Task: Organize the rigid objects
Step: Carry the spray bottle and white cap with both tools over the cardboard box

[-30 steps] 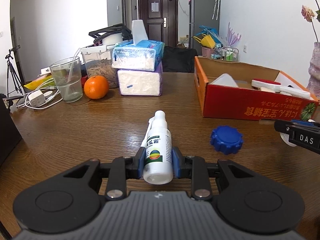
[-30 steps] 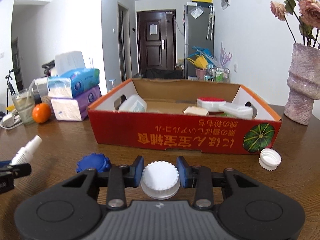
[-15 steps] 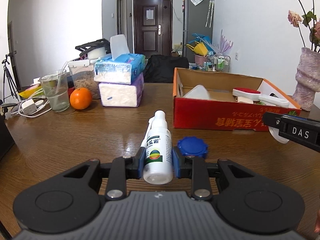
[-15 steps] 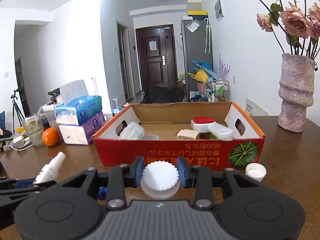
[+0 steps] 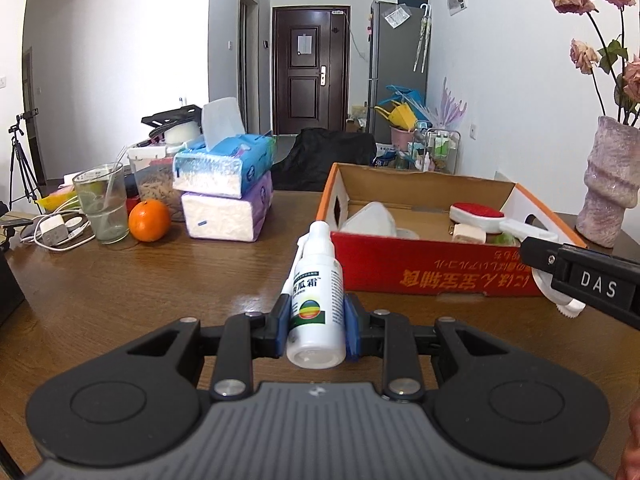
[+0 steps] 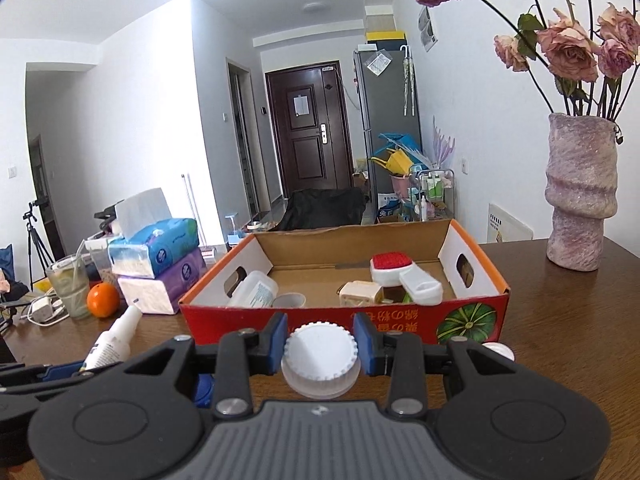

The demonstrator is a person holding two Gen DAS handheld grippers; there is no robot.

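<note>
While the brown wooden worktop [image 5: 120, 296] keeps 1 blue ridged cap [image 6: 203, 390] and 1 white cap [image 6: 498, 350] loose, my red cardboard box [image 6: 472, 322] already holds several items. My left hand-held gripper [image 5: 316, 326] is clamped on the white spray bottle [image 5: 318, 300], my right hand-held gripper [image 6: 320, 344] on the white ridged lid [image 6: 320, 356]; both hang short of the box, undelivered.

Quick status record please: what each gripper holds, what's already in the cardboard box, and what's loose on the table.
left gripper: shut on white spray bottle
right gripper: shut on white ridged cap
cardboard box: holds a white bottle on its side, a red-topped brush, a beige block
table: another white cap beside the box; blue cap mostly hidden
</note>
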